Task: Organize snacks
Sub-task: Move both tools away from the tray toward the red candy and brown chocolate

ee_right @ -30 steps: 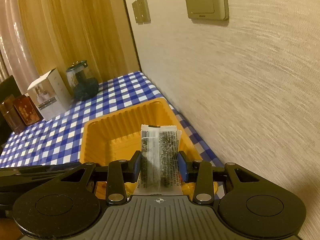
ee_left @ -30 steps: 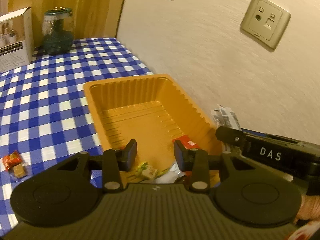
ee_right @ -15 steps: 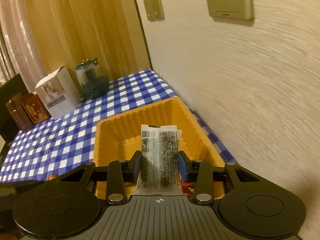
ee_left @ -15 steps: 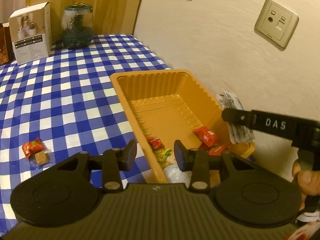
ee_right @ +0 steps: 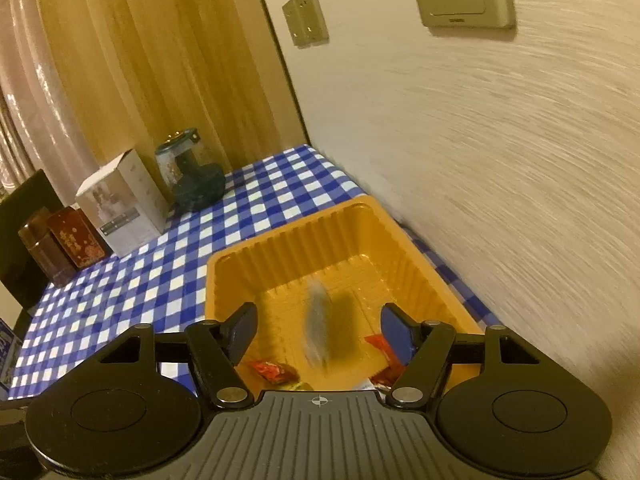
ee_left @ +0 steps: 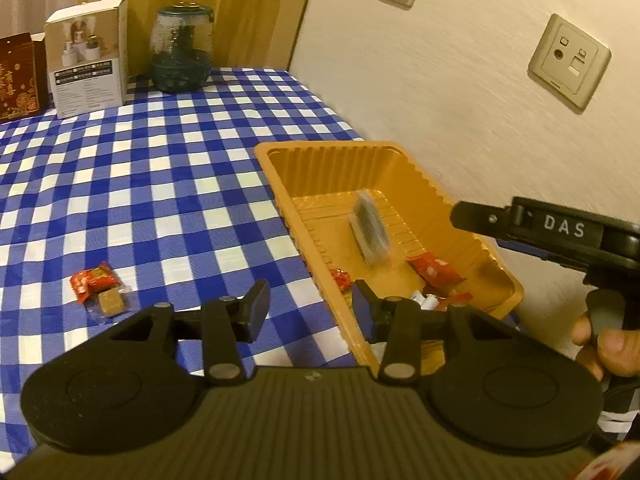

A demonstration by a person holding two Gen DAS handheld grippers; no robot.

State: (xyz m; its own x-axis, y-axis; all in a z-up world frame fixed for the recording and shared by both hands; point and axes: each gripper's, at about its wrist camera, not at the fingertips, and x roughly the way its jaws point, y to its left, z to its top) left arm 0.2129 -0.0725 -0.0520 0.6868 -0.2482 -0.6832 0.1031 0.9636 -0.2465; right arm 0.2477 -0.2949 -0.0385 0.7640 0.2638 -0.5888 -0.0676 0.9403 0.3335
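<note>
a: what did the two wrist cameras show?

b: an orange plastic tray (ee_left: 420, 184) sat on a blue and white checked tablecloth (ee_left: 140, 184), close against a cream wall (ee_left: 440, 80). the right gripper (ee_right: 318, 330) hung over the near end of the tray. its jaws had just been opening and stood wide apart, pressing on nothing

a: and the snack it had?

b: a dark seaweed-style packet (ee_right: 318, 328) appeared as a blur above the tray floor, inside the tray walls, free of both pads. from the left camera the same packet (ee_left: 370, 232) showed tilted over the middle of the tray

a: anything else in the tray?

b: red wrapped candies (ee_left: 434, 272) and some pale wrappers lay at the near end of the tray

a: the left gripper?

b: the left gripper (ee_left: 308, 314) hovered over the tray's near left corner. its jaws had just opened a little further and had nothing between them. left of the tray, on the cloth, lay a red candy (ee_left: 94, 282) touching a small brown sweet in clear wrap (ee_left: 110, 304)

a: further back?

b: beyond the tray, by a wooden panel, stood a glass jar (ee_left: 182, 52), a white box (ee_left: 88, 56) and a dark red box (ee_left: 18, 76). a hand (ee_left: 604, 344) gripped the right tool's handle, right of the tray
</note>
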